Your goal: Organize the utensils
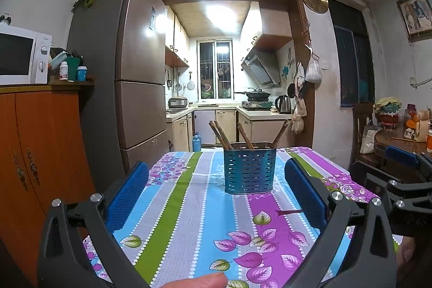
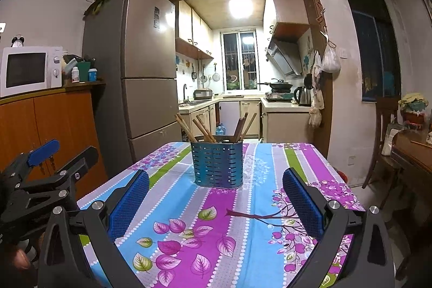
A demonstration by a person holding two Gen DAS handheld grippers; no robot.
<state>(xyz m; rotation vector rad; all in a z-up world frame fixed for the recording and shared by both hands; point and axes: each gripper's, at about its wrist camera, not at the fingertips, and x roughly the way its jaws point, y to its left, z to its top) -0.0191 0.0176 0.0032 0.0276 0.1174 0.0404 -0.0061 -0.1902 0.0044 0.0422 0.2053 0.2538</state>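
Observation:
A blue perforated utensil holder point(image 1: 250, 170) stands upright on the floral tablecloth point(image 1: 199, 209), with several wooden chopsticks point(image 1: 220, 135) leaning in it. It also shows in the right wrist view point(image 2: 217, 163), chopsticks point(image 2: 201, 129) inside. My left gripper point(image 1: 216, 169) is open and empty, short of the holder. My right gripper point(image 2: 216, 177) is open and empty, also short of the holder. The right gripper shows at the right edge of the left wrist view point(image 1: 405, 172); the left gripper shows at the left of the right wrist view point(image 2: 54, 155).
A tall fridge point(image 1: 135, 66) and an orange cabinet point(image 1: 40, 142) with a microwave point(image 1: 21, 56) stand left of the table. A wooden side table point(image 1: 399, 142) with clutter is at the right. The kitchen lies beyond the table's far edge.

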